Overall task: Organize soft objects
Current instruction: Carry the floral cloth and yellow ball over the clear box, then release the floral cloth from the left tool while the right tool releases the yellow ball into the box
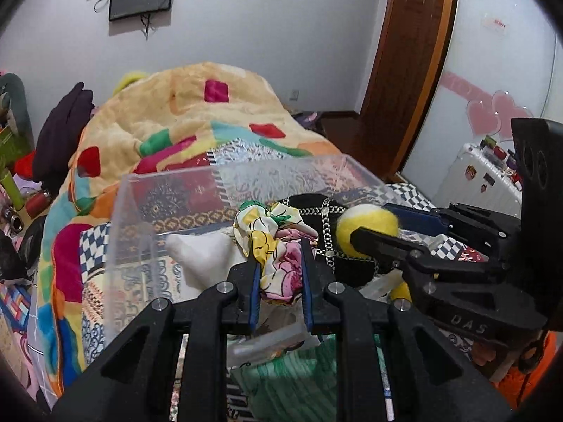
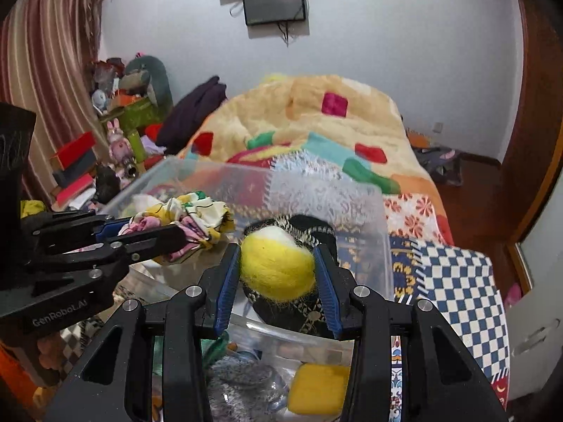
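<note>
My left gripper (image 1: 280,246) is shut on a floral cloth scrunchie (image 1: 271,242), yellow, white, pink and green, held over the clear plastic bin (image 1: 133,218). My right gripper (image 2: 278,251) is shut on a yellow and white felt ball (image 2: 278,267), also over the bin. The ball shows at the right in the left wrist view (image 1: 366,221), and the scrunchie shows at the left in the right wrist view (image 2: 197,218). A black patterned knit item (image 1: 327,218) and a white soft piece (image 1: 200,256) lie inside the bin.
The bin stands on a bed with a colourful patchwork blanket (image 1: 183,112). Below the grippers lie a green knit cloth (image 1: 292,376), a grey fuzzy item (image 2: 242,383) and a yellow sponge (image 2: 316,387). Clutter fills the left side (image 2: 116,133); a white suitcase (image 1: 485,179) stands right.
</note>
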